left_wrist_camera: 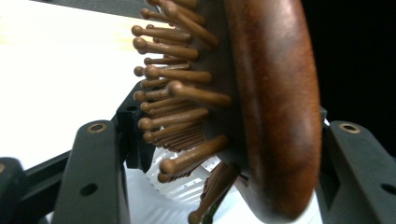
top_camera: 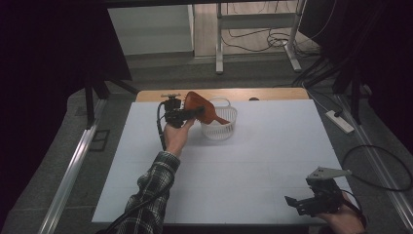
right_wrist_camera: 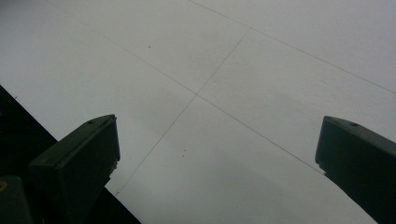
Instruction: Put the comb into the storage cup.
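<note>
Left gripper (top_camera: pixel 197 113) has the brush (top_camera: pixel 197 103) between its jaws over the basket (top_camera: pixel 220 127), handle tipped down inside it, likely for dropping in; whether the pads press on the head I cannot tell; brush head (left_wrist_camera: pixel 266 107) sits bristles sideways; right gripper (top_camera: pixel 297 204) rests well apart, jaws wide, nothing between, above bare tabletop (right_wrist_camera: pixel 243 84); only the basket rim stands in the way.

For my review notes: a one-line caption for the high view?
Left gripper lowers wooden hairbrush into white basket.
</note>
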